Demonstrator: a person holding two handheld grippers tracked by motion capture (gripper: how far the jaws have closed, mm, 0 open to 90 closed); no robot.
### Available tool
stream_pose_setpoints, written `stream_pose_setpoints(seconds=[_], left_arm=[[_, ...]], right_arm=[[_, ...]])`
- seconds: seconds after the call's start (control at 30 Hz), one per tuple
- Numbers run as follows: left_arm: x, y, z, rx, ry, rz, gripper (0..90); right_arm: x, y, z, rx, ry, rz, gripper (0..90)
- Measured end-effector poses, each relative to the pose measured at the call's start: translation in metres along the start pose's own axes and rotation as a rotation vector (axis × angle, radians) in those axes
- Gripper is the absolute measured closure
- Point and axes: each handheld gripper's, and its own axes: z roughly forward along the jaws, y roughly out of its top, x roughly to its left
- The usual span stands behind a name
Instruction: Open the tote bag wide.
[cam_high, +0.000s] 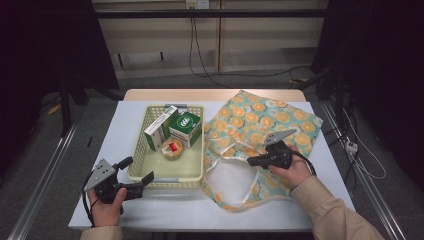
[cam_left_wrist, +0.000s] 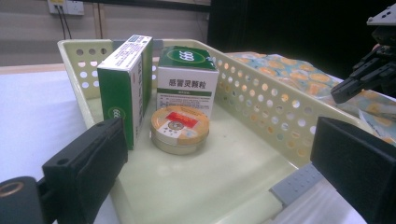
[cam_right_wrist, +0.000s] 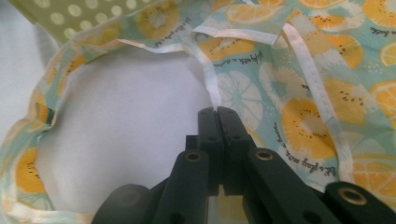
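Tote bag (cam_high: 260, 127), printed with orange slices, lies flat on the right half of the white surface (cam_high: 120, 125), its pale handle strap (cam_right_wrist: 212, 84) looping toward the person's side. At far left, the left claw (cam_high: 136, 171) rests low near the front edge of the surface, its jaws wide open and holding nothing, aimed at the near end of a pale green basket (cam_high: 150, 182). Inside the basket, at its far end, stand a tall green-and-white box (cam_left_wrist: 125, 88) and a squat green-topped box (cam_left_wrist: 187, 77), with a round tin (cam_left_wrist: 180, 129) lying just in front of them. To the right, beside the basket, the right claw (cam_high: 250, 161) sits over the bag's mouth, its jaws closed and pinching the handle strap where it runs across the fabric. A tan sleeve (cam_high: 332, 212) enters from the lower right.
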Motion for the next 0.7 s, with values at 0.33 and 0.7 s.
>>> stream_pose_setpoints(seconds=[0.33,0.7], left_arm=[[0.0,0.0,0.002,0.003,-0.004,-0.002,3.8],[0.0,0.0,0.002,0.004,-0.002,-0.003,3.8]], right_arm=[[-0.016,-0.001,-0.005,-0.035,-0.018,0.057,90.0],[-0.024,0.0,-0.011,-0.068,-0.009,0.091,87.8]])
